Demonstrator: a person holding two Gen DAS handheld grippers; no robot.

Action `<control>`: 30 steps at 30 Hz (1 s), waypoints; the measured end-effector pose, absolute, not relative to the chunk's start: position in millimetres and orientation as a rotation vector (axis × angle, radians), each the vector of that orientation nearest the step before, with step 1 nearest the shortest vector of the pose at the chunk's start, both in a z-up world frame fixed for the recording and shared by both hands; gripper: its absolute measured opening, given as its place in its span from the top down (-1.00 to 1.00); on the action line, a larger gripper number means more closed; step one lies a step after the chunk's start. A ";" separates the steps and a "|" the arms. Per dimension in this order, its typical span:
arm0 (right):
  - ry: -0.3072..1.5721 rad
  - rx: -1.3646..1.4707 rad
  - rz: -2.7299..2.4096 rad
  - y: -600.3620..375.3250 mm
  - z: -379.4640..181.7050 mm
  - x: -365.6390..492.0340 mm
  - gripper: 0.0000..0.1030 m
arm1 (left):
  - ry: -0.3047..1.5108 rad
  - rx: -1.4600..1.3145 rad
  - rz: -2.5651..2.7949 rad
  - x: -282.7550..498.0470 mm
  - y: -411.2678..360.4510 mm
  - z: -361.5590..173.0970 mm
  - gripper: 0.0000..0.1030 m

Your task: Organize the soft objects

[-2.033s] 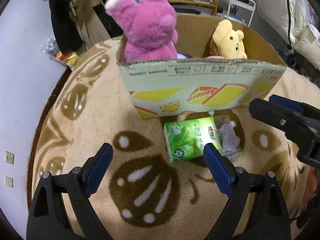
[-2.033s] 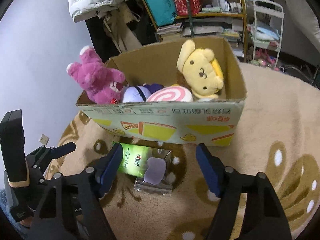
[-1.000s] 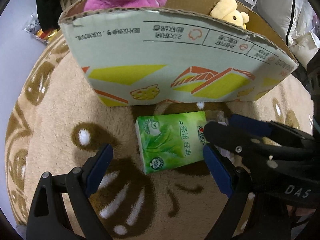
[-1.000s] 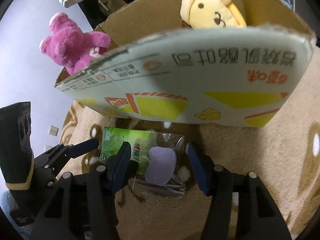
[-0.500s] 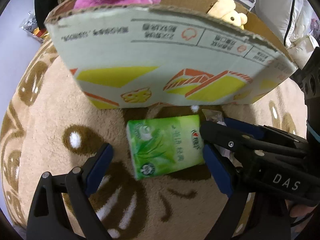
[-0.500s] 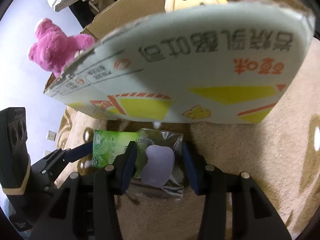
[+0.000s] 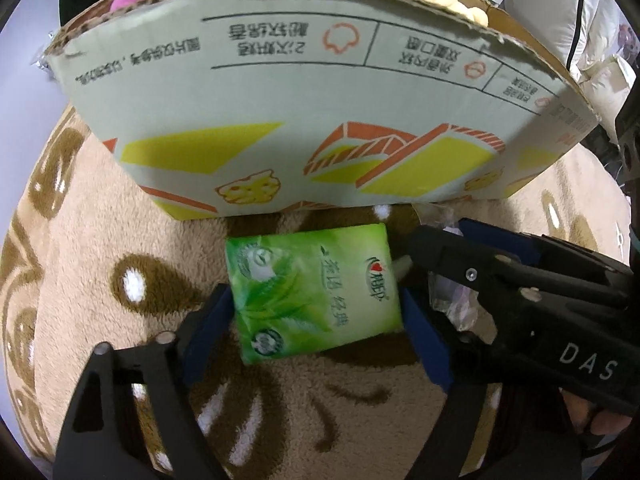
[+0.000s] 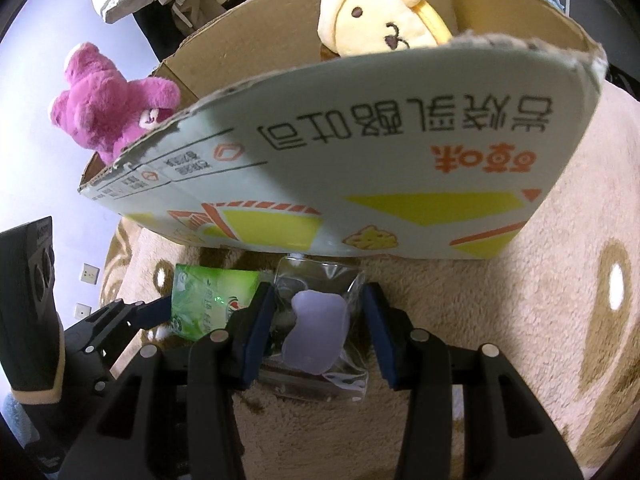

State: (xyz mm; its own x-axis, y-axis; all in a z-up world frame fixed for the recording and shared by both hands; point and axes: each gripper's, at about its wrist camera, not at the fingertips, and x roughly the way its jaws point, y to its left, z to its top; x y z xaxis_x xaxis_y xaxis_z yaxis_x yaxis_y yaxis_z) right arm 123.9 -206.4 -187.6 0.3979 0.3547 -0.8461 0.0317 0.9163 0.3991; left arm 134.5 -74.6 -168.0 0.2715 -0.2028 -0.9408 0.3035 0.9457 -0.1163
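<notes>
Left hand-held gripper (image 7: 316,322): in my left wrist view its two blue pads sit low in the frame, pressed against both short sides of the tissue pack; I read it as clamped on the pack.
Tissue pack (image 7: 314,290): green, lying flat on the rug at the centre of the frame, slightly tilted, just in front of the box wall.
Right hand-held gripper (image 8: 318,332): in my right wrist view its pads stand on either side of the clear bag at lower centre; the left pad touches the bag, the right pad sits at its edge, and I cannot tell whether it is truly gripping.
Clear bag (image 8: 320,332): crinkled plastic holding a soft lilac piece, resting on the rug just right of the tissue pack, close to the box.
Box (image 7: 332,120): a cardboard box with yellow and orange print, filling the upper half of both views, standing on the rug.
Pink plush (image 8: 108,116): at the left end of the box, sticking up over the rim.
Yellow plush (image 8: 380,28): inside the box at upper right, face showing above the wall.
Rug (image 8: 560,320): beige pile with brown patches and white spots under everything.
</notes>
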 end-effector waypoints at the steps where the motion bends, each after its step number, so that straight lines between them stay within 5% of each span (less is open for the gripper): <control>1: 1.150 0.378 0.209 -206.0 -187.4 124.0 0.05 | 1.251 0.085 -0.340 133.2 -74.2 -169.6 -0.53; 30: 0.964 0.254 0.116 -213.2 -130.0 84.5 0.06 | 1.064 0.071 -0.271 79.4 -37.6 -131.8 -0.48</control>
State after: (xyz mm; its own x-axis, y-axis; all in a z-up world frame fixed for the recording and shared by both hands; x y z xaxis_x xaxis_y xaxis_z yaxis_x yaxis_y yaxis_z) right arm 84.5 -213.2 -130.0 0.5669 0.2097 -0.7967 0.0154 0.9642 0.2647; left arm 79.4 -37.6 -131.8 0.4555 -0.1855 -0.8707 0.2533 0.9646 -0.0730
